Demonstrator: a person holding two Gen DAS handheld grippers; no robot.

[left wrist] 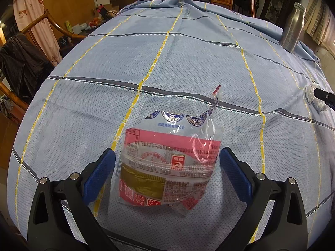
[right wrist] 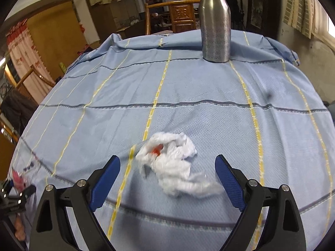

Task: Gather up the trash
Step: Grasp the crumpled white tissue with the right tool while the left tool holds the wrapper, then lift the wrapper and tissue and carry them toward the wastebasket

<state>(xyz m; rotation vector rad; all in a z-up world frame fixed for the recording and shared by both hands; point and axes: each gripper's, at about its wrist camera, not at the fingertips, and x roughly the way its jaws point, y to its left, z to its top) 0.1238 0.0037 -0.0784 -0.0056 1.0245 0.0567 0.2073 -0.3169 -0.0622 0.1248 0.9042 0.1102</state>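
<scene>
A cluttered room of wooden chairs and curtains surrounds my table [left wrist: 188, 67], which is draped in a pale blue cloth crossed by yellow and grey stripes. Two pieces of trash lie on it, one before each of my grippers.

My left gripper [left wrist: 167, 167] has its jaws spread wide on either side of one clear plastic bag [left wrist: 167, 167] with red, gold and blue printing. The bag lies crumpled on the cloth between the blue pads, touching neither as far as I can see; its near corner is hard to make out against the cloth.

My right gripper [right wrist: 167, 173] is likewise wide apart, with one crumpled white tissue [right wrist: 173, 163] lying between the pads and a small red-orange spot on it. The tissue's near end looks blurred, so its edge is unclear.

One metal bottle [right wrist: 215, 25] stands upright at the far side of the table, its top cut off in the right view. In the left view the tissue [left wrist: 314, 98] shows only partly at the right edge, with a dark tip of the other gripper beside it. The bag appears as a blurred pink patch at the right view's left edge, probably with my left gripper next to it.
</scene>
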